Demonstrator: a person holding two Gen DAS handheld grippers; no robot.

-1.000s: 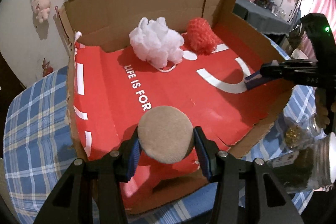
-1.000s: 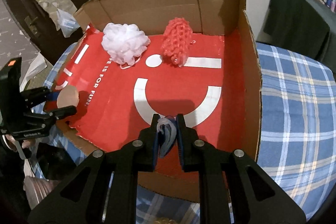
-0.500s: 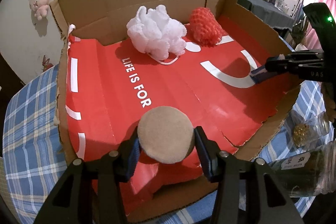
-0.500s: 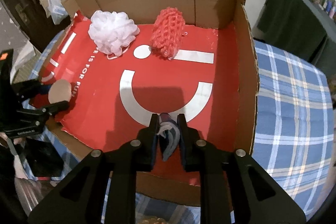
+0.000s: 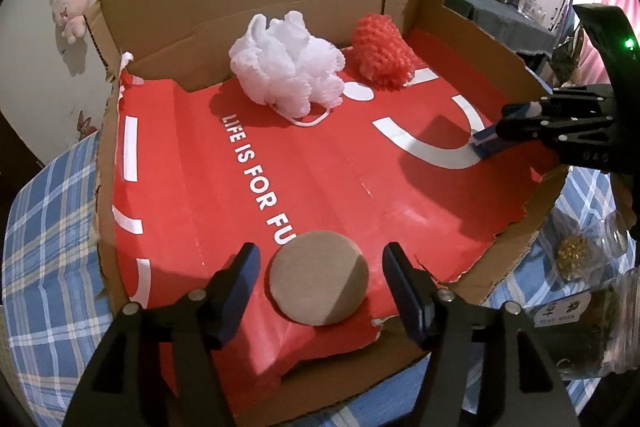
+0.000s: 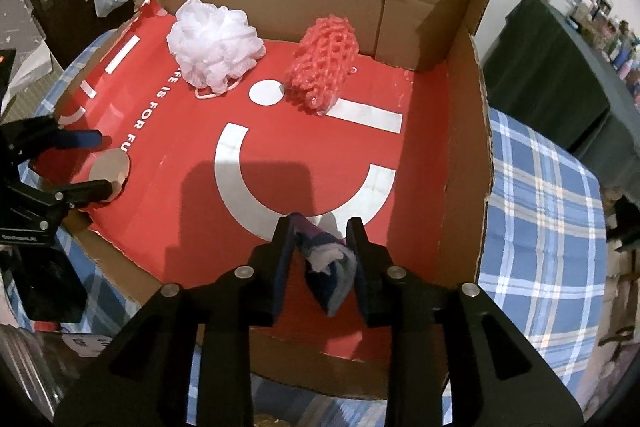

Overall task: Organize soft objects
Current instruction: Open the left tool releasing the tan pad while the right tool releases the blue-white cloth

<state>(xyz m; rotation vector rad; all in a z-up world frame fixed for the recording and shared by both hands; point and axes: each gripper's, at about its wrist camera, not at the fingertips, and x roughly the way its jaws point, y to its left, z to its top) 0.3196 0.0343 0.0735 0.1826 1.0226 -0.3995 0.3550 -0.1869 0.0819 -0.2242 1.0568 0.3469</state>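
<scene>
Left tool (image 5: 318, 279) hovers low over the near-left corner of an open-topped brown cardboard box (image 5: 256, 3) lined with a red printed sheet, its two black fingers spread apart with clear gaps on either side of a flat round tan sponge pad (image 5: 319, 277), which lies on the red lining between them, released rather than gripped. Right tool (image 6: 320, 259) hangs over the near-right part of the same box, and a crumpled blue, purple and white soft cloth bundle (image 6: 330, 269) sits between its fingers; the fingers look slightly parted, with the bundle touching the right one, and I cannot tell for certain whether it is pinched or just let go. At the far wall of the box sit a fluffy white mesh bath pouf (image 5: 288, 67) with a looped cord and, just beside it on the right, a red knitted mesh scrubber (image 5: 382, 53), apart from each other and from the near items. Everything soft is being gathered inside the box, spaced out on the lining, seemingly so each piece has its own spot. Cardboard walls are high at the back and torn low at the front, which lets both tools reach in from the near side. Underneath is a worktop covered in blue plaid cloth (image 6: 540, 211), with glass jars (image 5: 580, 255) at the box's right edge.
</scene>
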